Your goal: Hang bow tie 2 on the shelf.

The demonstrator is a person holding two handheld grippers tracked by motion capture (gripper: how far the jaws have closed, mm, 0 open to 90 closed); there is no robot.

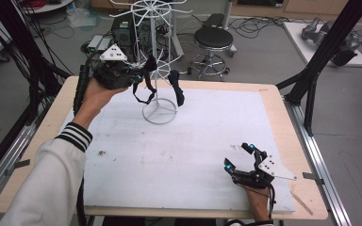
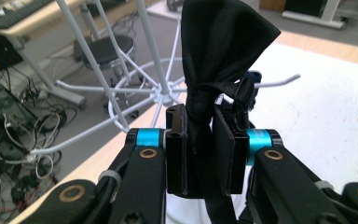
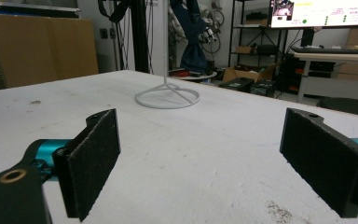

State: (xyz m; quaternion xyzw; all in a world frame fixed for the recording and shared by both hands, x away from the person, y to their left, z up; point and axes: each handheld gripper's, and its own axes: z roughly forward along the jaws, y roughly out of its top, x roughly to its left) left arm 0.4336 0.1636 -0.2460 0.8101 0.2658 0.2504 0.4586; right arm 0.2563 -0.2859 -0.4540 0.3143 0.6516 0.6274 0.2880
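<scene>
High view is showing me the white mat (image 1: 179,155) lying across the table (image 1: 283,141) with wood showing at its right edge and plenty of bare room between my two grippers, while the one white wire rack (image 1: 159,66) is standing near the far edge. I am counting two black strap pieces: my left gripper (image 2: 200,154) is clamping one black strap (image 2: 223,42) tight beside the rack's arms, another black strap (image 1: 177,92) is hanging from the rack, and my right gripper (image 3: 200,163) is resting wide apart, holding nothing, near the mat's near right corner.
</scene>
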